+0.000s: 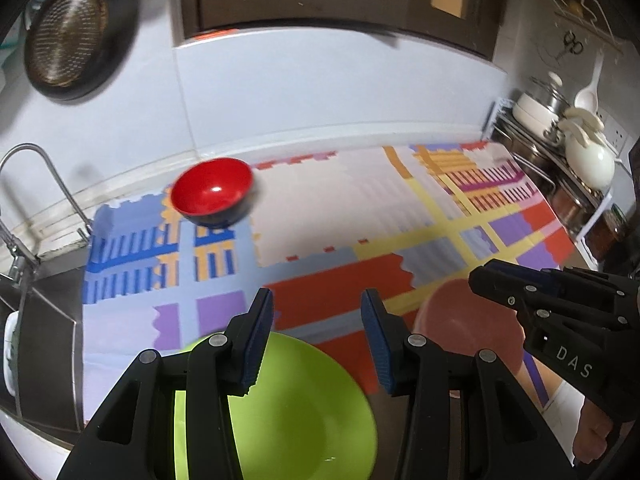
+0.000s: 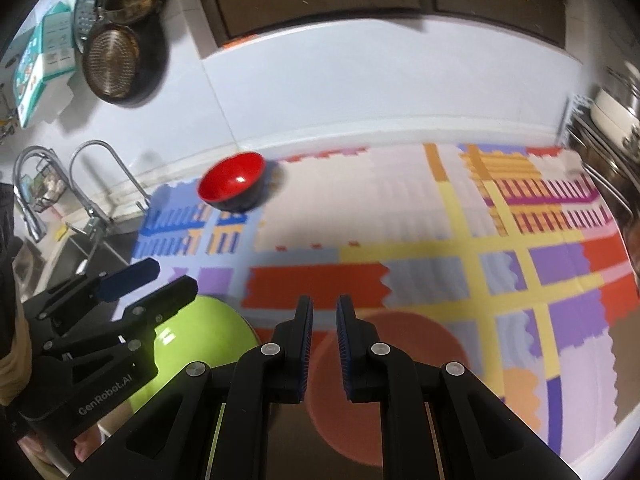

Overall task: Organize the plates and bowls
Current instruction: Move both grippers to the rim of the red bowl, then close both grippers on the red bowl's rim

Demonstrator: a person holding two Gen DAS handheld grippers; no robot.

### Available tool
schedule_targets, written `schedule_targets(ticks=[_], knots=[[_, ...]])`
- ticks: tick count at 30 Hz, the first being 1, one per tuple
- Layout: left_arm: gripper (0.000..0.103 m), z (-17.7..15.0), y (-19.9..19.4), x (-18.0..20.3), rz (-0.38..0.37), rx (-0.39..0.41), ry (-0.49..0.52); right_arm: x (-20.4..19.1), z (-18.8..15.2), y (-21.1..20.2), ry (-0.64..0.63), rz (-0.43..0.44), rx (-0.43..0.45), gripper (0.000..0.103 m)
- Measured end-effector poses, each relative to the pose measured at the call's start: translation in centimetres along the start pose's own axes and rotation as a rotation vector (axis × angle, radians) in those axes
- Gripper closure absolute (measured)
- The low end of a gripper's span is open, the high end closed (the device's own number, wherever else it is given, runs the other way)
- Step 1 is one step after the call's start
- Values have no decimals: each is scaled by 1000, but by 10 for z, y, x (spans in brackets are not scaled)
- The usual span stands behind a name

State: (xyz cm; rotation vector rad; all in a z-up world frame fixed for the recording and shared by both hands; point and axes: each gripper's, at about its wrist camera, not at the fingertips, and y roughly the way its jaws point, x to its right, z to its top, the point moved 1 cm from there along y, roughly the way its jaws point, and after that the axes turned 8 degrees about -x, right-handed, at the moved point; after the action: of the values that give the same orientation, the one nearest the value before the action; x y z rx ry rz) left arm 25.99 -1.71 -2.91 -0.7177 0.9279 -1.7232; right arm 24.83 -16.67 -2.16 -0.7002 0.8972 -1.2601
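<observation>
A red bowl with a dark outside [image 1: 212, 192] [image 2: 234, 184] stands at the back left of the patterned mat, near the wall. Close to the front edge lie a lime-green plate [image 1: 288, 412] [image 2: 208, 332] and, to its right, a dull pink plate [image 1: 460, 328] [image 2: 400, 344]. My left gripper [image 1: 318, 320] [image 2: 176, 274] hovers over the green plate's far rim, open wide and holding nothing. My right gripper [image 2: 325, 320] [image 1: 478, 274] hangs over the pink plate's far rim. Only a narrow gap separates its pads, and nothing is between them.
A colourful mat [image 1: 360, 216] covers the counter. A steel sink with a tap [image 1: 36, 184] is at the left. A dark pan [image 1: 68, 40] hangs on the wall above it. A wire rack with pots and white ladles [image 1: 568, 140] stands at the right.
</observation>
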Motion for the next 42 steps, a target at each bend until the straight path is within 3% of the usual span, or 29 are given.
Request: schedule_targets(ticks=[19, 42], knots=[[58, 36, -2, -84, 119, 75, -63, -62, 80, 37, -110, 60, 33, 89], [58, 89, 84, -156, 188, 1, -115, -91, 165, 152, -207, 100, -127, 89]])
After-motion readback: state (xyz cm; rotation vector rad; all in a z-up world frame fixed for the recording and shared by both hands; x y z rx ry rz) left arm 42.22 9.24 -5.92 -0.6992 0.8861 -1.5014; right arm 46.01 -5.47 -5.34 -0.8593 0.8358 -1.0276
